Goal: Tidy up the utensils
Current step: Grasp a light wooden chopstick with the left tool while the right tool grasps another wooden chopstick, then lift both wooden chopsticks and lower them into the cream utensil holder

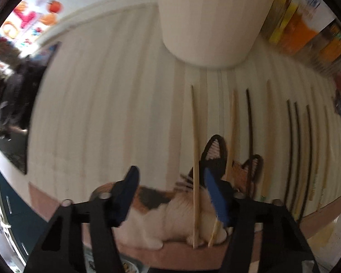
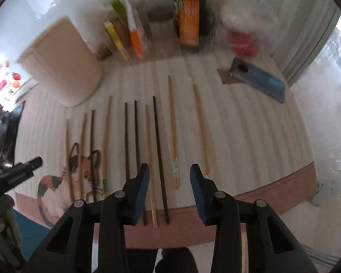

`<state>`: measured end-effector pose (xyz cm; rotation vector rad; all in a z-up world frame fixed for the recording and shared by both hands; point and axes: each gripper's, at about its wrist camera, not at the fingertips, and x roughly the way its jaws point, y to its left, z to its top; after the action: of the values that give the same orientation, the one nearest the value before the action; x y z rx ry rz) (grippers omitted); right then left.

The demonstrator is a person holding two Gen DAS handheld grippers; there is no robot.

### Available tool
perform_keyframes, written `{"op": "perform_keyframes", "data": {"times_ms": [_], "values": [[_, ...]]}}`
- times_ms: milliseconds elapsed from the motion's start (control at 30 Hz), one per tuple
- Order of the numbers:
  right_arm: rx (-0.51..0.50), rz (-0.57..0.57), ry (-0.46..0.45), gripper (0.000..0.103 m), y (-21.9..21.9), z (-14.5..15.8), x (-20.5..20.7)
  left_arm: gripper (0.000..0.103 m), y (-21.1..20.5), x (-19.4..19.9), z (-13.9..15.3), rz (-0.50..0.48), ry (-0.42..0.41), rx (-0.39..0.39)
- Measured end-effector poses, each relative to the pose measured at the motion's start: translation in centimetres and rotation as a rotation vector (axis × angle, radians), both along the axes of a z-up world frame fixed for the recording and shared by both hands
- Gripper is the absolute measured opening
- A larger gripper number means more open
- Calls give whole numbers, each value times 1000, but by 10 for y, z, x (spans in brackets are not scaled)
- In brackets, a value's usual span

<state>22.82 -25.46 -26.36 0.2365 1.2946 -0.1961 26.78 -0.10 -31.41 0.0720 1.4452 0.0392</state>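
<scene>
**Operator:** Along the near edge of the striped mat, how do the chopsticks lie relative to each gripper?

**Technician:** They lie side by side, long axes running from near edge to far edge, parallel to the fingers. The right gripper straddles the dark chopstick; a pale chopstick lies just beside its left finger. Jaws are partly apart and grasp nothing.

**Operator:** And the left?

**Technician:** The left gripper hangs over the cat picture at the near left corner, with a light chopstick between its fingers. No pad presses it; released.

**Operator:** Containers?

**Technician:** One cream cup stands at the far left corner. Its contents cannot be seen. The left hand appears nearer to it
</scene>
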Motion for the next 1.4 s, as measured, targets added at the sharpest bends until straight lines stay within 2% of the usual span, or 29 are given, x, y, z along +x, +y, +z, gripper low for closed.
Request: {"op": "perform_keyframes", "data": {"times_ms": [133,233,267,300,467,600,633,700,733,767,867,967,1200,1300,1400], "values": [[-6,-32,71,39,-6,-26,34,44,-8,12,-26,-43,52,-24],[-19,-53,109,39,-14,-45,59,23,-15,13,-36,-68,62,-25],[-20,-60,125,39,-18,-52,69,11,-17,12,-34,-67,53,-21],[-19,-61,141,39,-21,-57,75,6,-19,11,-34,-77,55,-11],[-43,-45,202,39,-30,-84,110,5,-19,9,-31,-82,49,-22],[-41,-6,262,37,-28,-104,129,5,-6,14,-25,-41,65,-19],[-31,3,275,26,-27,-108,131,5,-1,17,-23,-20,76,-22],[-40,20,295,14,-23,-110,131,5,15,16,-20,23,97,-30],[-40,28,313,9,-21,-111,129,5,22,15,-17,40,107,-39],[-37,37,333,8,-19,-111,125,5,27,13,-16,54,114,-48],[-40,73,378,8,-13,-113,111,5,40,5,-11,52,117,-65],[-25,85,379,8,-13,-115,103,5,48,2,-2,47,119,-65],[-48,100,424,9,-10,-125,126,5,23,10,11,8,144,14],[-71,93,423,9,-4,-124,131,5,16,13,11,2,119,37],[-101,99,383,9,9,-126,119,4,13,3,18,19,99,38]]}}
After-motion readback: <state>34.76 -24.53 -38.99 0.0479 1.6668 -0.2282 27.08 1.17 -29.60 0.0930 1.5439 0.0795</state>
